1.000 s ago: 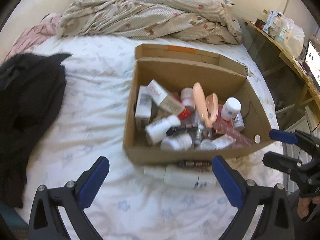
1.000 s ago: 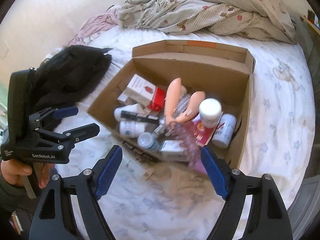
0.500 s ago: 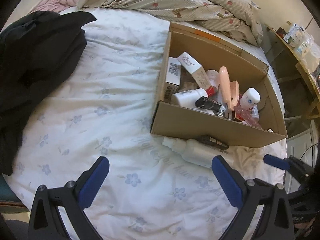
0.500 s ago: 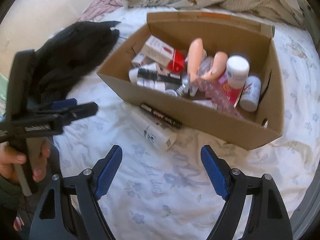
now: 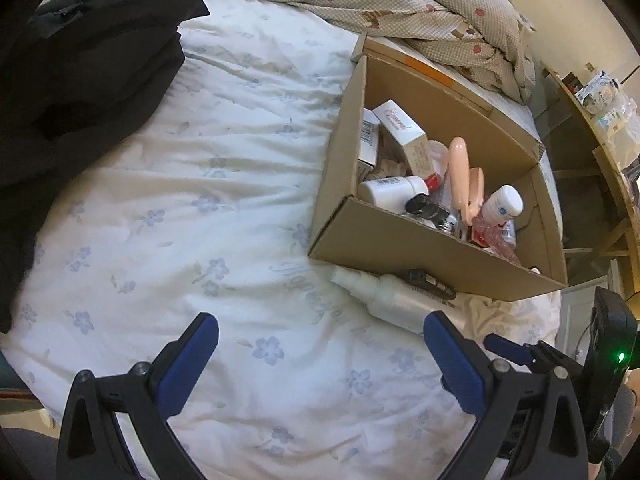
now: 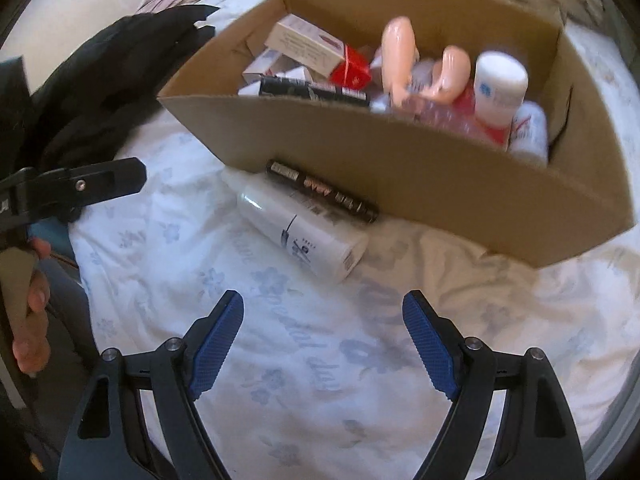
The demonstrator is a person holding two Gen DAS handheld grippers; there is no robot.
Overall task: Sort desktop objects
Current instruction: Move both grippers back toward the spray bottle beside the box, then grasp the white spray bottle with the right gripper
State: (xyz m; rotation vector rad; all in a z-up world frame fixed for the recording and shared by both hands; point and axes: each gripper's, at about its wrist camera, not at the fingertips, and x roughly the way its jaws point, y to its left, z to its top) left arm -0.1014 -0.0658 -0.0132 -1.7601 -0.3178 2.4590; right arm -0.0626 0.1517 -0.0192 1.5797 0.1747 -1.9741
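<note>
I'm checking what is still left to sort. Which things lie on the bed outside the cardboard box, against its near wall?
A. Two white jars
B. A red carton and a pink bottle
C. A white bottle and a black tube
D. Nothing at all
C: the white bottle lies on the sheet with the black tube along it, both outside the box; neither open hand-held gripper holds anything.

both hand-held grippers dropped nearer the white bottle (image 6: 302,236)
</note>
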